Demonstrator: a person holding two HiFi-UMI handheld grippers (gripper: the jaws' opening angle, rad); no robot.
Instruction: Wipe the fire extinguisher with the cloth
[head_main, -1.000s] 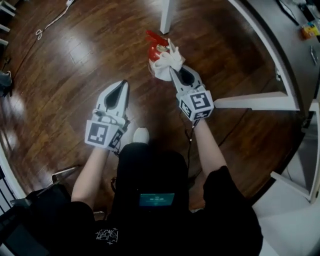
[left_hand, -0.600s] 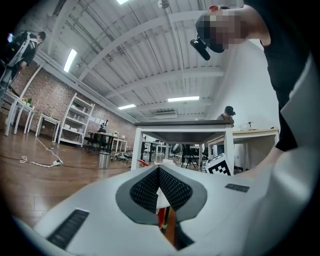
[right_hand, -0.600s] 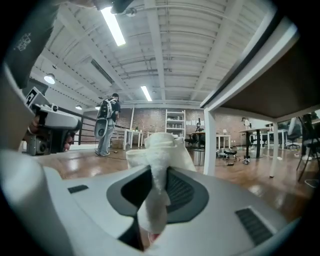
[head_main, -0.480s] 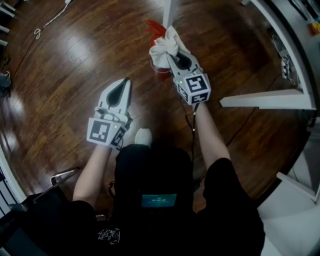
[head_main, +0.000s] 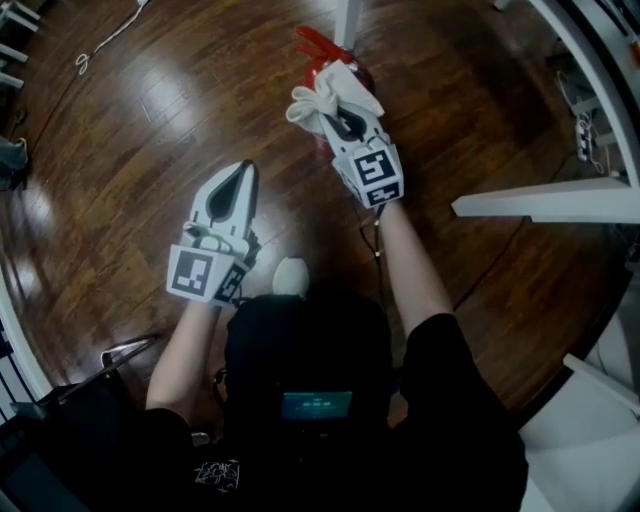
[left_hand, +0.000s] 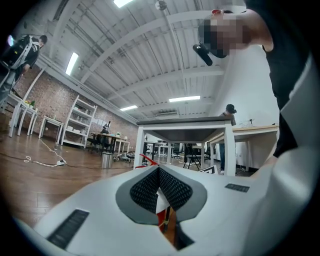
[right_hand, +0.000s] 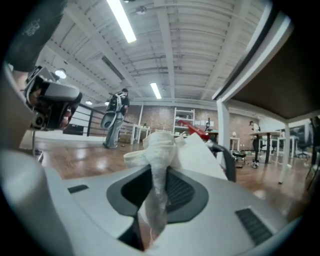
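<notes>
A red fire extinguisher (head_main: 322, 50) stands on the wooden floor by a white table leg; its red handle (right_hand: 196, 130) shows past the cloth in the right gripper view and its red body (left_hand: 161, 216) peeks between the left jaws. My right gripper (head_main: 337, 112) is shut on a white cloth (head_main: 325, 97), bunched over the extinguisher's top. The cloth (right_hand: 159, 165) runs up between the right jaws. My left gripper (head_main: 237, 180) hangs lower left, shut, with nothing held.
A white table leg (head_main: 347, 20) stands just behind the extinguisher. A white table edge (head_main: 545, 205) juts in at the right. A cable (head_main: 100, 45) lies on the floor at the far left. A person (right_hand: 114, 120) stands far off.
My right gripper with the cloth has moved forward and up along the extinguisher. The left gripper has stayed about where it was.
</notes>
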